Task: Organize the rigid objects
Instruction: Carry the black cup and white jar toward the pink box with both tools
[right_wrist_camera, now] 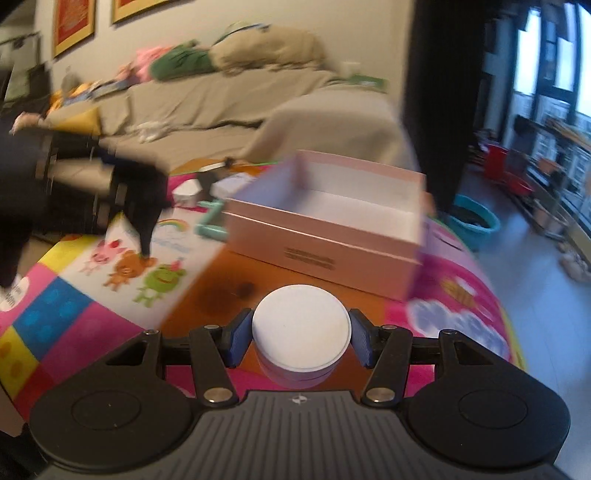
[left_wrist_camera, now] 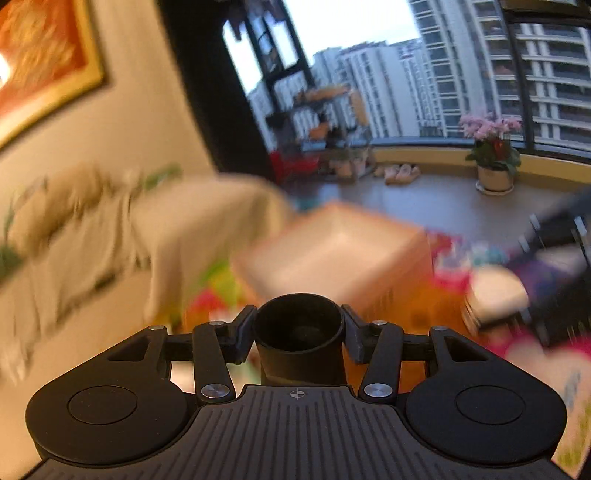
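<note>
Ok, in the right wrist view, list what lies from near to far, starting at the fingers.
Right gripper holding the white round container → orange board → open pink box → beige sofa → framed pictures.

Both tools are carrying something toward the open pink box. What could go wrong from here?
1. The right tool grips the white round container only at its sides; it could slip out in transit.
2. The left tool, holding a black cup, is close by on the same approach to the pink box; the two might collide.
</note>
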